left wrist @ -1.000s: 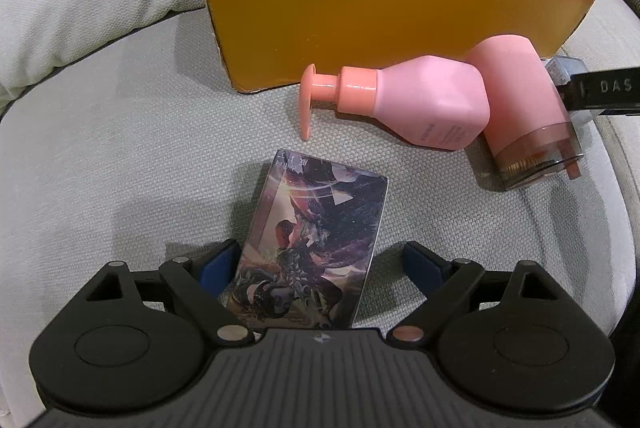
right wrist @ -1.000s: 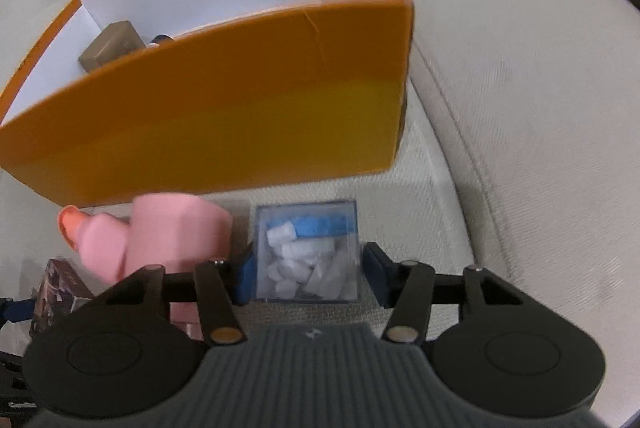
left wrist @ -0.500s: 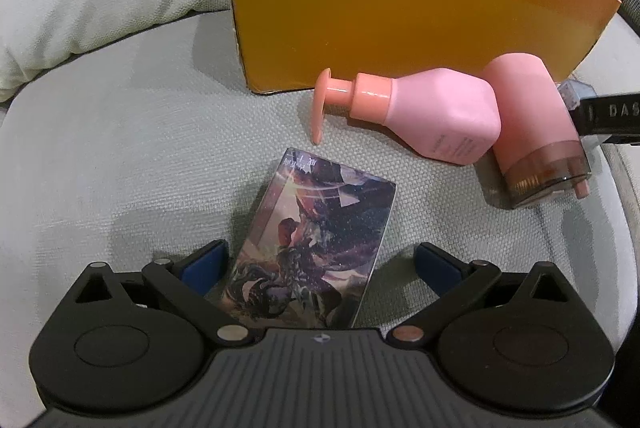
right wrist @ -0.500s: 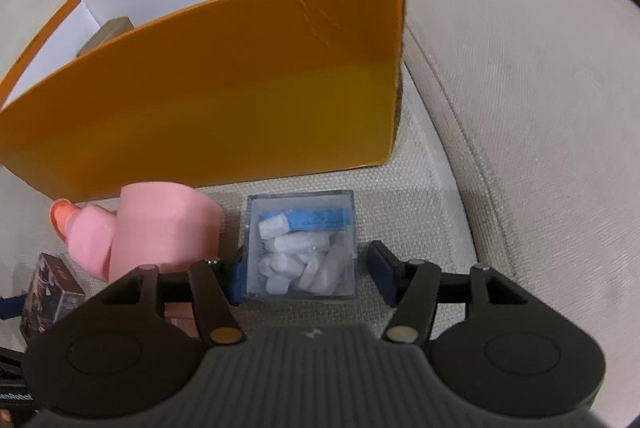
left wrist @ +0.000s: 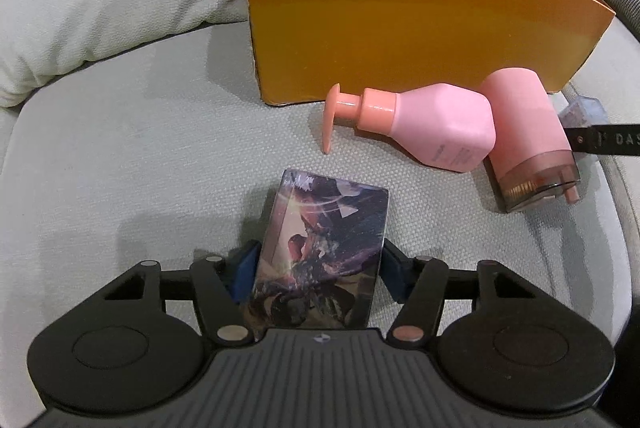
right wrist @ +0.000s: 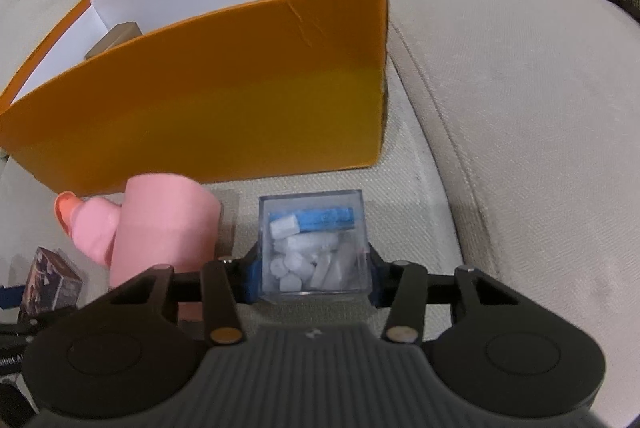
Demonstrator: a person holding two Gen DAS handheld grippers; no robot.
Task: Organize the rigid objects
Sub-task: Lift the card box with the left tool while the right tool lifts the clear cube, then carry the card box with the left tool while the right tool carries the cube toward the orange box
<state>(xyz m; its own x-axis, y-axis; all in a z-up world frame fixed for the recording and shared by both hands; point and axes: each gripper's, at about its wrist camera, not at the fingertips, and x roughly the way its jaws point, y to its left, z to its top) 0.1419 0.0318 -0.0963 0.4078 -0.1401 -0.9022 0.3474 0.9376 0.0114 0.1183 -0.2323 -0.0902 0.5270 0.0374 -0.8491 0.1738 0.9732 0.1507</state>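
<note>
**Both grippers at pickup; lift into box comes next**

Step in hand: grasp phase, both sides at once. Items sit on the sofa cushion (right wrist: 500, 87) in front of the orange box (right wrist: 224, 95), which is open-topped w/ one brownish item already inside.

L gripper (left wrist: 318, 268): jaws closing round the card box (left wrist: 324, 248), which stands between the blue pads. Pads look at or very near its side faces; firm contact can't be confirmed yet. Card box rests on the cushion, near side of the pump bottle (left wrist: 424, 125).

R gripper (right wrist: 312, 268): jaws clamped on the clear cube (right wrist: 312, 244), pads pressing both side walls. Cube holds white pellets and a blue piece; it sits just in front of the box's right end, beside the pink cylinder (right wrist: 168, 224).

Next move, as judged:
- L: finish the squeeze, check no slip on the glossy faces.
- R: raise the cube above the box rim, carry fwd, release inside.
- Watch the bottle and cylinder; they lie touching each other, close to both paths.

Pose: both grippers pitched steeply down toward the cushion, fingers pointing fwd at the box wall. R gripper's finger shows at the right edge of the left view, so the two tools work near each other.
</note>
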